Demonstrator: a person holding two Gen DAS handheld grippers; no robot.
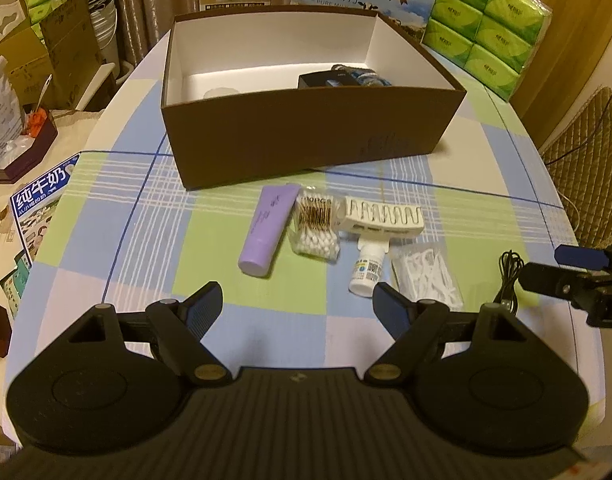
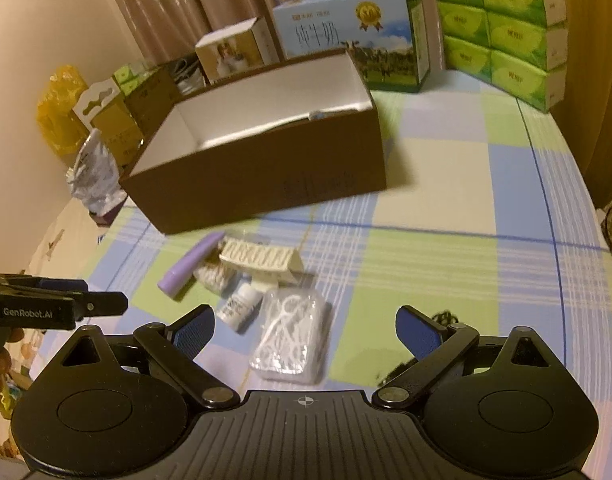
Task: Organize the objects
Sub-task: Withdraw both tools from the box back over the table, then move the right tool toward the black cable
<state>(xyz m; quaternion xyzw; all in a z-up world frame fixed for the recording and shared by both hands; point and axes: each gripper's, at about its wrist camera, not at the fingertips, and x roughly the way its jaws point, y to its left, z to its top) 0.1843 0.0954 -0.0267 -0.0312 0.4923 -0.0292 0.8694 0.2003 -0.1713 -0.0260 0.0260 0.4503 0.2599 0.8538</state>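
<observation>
The left gripper (image 1: 296, 306) hangs over the near part of the table with its two fingers spread wide and nothing between them; the blue pad of its right finger (image 1: 392, 310) sits just in front of a small white bottle (image 1: 366, 270). The right gripper (image 2: 306, 330) is likewise spread wide and empty, low over the checked tablecloth (image 2: 446, 208), with a clear packet of white floss picks (image 2: 292, 336) lying between and just ahead of its fingers and a coiled black cable (image 2: 442, 316) showing beside its right finger. Just past the floss picks the loose things lie close together in a row: the small white bottle, a white comb-like plastic piece (image 1: 382, 218) touching the bottle's top, a clear box of cotton swabs (image 1: 316, 226) and a purple tube (image 1: 268, 230) lying flat beside the swabs. Behind them stands an open brown box (image 1: 306, 140) with a white inside; a dark object (image 1: 326, 80) and something blue (image 1: 366, 74) rest in its far right corner, and a pale round object shows near its left front wall. Beyond the box are a blue milk carton (image 2: 354, 36) and stacked green tissue packs (image 2: 506, 28).
</observation>
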